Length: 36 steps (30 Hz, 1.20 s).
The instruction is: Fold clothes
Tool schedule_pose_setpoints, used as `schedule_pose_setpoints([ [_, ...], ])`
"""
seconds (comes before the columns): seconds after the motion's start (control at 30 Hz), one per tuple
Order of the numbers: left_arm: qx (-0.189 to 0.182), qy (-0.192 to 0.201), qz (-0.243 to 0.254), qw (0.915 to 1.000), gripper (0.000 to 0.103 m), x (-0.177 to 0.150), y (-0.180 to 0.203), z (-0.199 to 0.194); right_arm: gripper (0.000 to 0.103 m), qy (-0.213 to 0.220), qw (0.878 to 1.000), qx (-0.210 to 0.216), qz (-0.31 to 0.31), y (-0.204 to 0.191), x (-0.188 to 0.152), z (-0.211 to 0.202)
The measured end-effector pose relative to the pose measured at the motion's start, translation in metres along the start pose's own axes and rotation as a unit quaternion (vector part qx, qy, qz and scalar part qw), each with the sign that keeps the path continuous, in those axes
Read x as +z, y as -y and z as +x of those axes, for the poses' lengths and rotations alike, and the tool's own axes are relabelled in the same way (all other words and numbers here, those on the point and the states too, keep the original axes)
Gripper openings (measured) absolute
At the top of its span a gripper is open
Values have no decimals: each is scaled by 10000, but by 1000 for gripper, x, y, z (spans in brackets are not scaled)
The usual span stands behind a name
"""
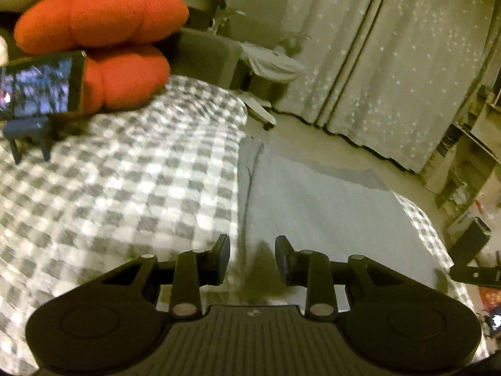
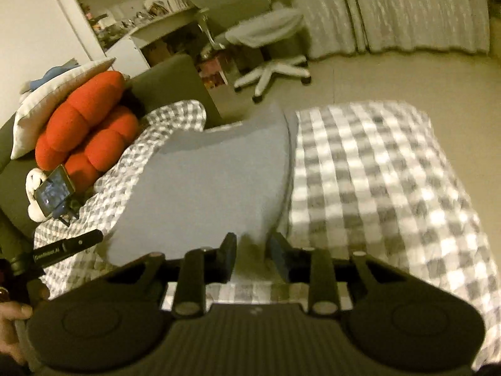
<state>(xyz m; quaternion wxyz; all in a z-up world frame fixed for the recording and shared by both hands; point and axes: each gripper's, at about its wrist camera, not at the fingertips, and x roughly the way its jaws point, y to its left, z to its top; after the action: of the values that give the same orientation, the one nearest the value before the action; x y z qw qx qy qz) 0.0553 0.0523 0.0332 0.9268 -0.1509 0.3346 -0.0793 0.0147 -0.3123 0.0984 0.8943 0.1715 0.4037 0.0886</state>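
Note:
A grey garment (image 1: 319, 206) lies spread on a grey-and-white checked bed cover (image 1: 125, 188). Its near edge rises in a small peak between the fingers of my left gripper (image 1: 252, 258), whose jaws stand narrowly apart and pinch the cloth by the garment's left edge. In the right wrist view the same garment (image 2: 206, 181) narrows toward my right gripper (image 2: 252, 252), which grips its near right corner. The left gripper's body (image 2: 69, 247) shows at the lower left there, held by a person's hand (image 2: 12, 316). Both views are blurred by motion.
An orange cushion (image 1: 100, 40) and a phone on a small stand (image 1: 40, 84) sit at the head of the bed cover (image 2: 375, 188). Beyond the bed are a white swivel chair (image 2: 269, 72), curtains (image 1: 391, 62) and cluttered shelves (image 2: 131, 9).

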Motion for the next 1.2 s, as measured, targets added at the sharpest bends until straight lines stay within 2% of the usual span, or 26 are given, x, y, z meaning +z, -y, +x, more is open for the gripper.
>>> schedule_pose_setpoints([
  [0.1, -24, -28, 111, 9999, 32, -3, 5, 4, 32, -213, 9995, 181, 173, 8, -4, 7],
  [0.2, -20, -232, 120, 9997, 33, -8, 10, 13, 32, -240, 9995, 206, -27, 4, -6, 11],
  [0.27, 44, -355, 141, 9993, 30, -11, 13, 19, 23, -320, 9992, 117, -195, 0, -8, 18],
  [0.3, 103, -369, 200, 9991, 24, -12, 14, 21, 15, -349, 9991, 68, -248, 0, -8, 20],
  [0.4, 154, -347, 233, 9990, 14, -14, 15, 19, 12, -395, 9987, -49, -323, 0, -9, 25],
  [0.5, 157, -368, 185, 9990, 11, -15, 14, 14, 11, -350, 9991, -50, -230, 1, -9, 21],
  [0.63, 184, -369, 223, 9989, 10, -18, 14, 9, 11, -442, 9985, -140, -276, 1, -11, 26],
  [1.03, 293, -331, 547, 9975, 11, -18, 21, 10, 11, -308, 9985, -295, -330, -3, -8, 23],
  [1.2, 285, -356, 533, 9975, 12, -15, 21, 6, 11, -187, 9983, -352, -425, -7, -7, 16],
])
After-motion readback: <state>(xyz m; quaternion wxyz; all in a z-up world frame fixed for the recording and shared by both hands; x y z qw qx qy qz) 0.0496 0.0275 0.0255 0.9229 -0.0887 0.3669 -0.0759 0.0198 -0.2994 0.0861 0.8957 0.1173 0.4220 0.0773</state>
